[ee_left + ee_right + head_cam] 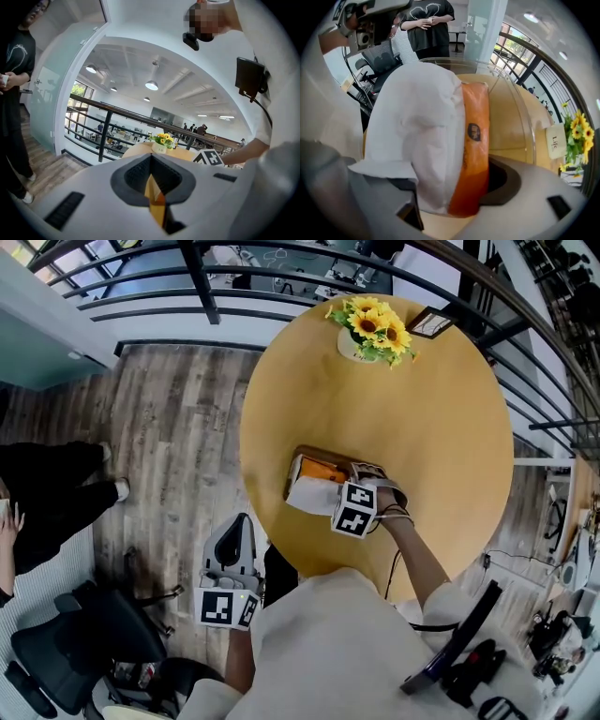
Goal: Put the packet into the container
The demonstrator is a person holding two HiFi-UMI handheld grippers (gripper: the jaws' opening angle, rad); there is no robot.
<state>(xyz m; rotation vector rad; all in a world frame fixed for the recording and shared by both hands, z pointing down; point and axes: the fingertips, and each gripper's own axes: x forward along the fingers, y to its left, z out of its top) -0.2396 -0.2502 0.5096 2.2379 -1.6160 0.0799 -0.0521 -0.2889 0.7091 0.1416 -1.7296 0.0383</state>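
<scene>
My right gripper (330, 489) is shut on the packet (313, 487), a bulky bundle with a white part and an orange part. In the right gripper view the packet (440, 140) fills the space between the jaws of the right gripper (450, 180). It hangs over the clear, curved-walled container (526, 119). That container (298, 457) stands on the near side of the round yellow table (422, 446). My left gripper (240, 521) hangs off the table at its near left edge, shut and holding nothing. In its own view the left gripper (152, 177) points level toward the table.
A vase of sunflowers (371, 328) and a small framed card (431, 322) stand at the table's far edge. A black railing (206, 282) runs behind the table. A person in black (47, 493) stands at the left, and an office chair (84, 643) is at the lower left.
</scene>
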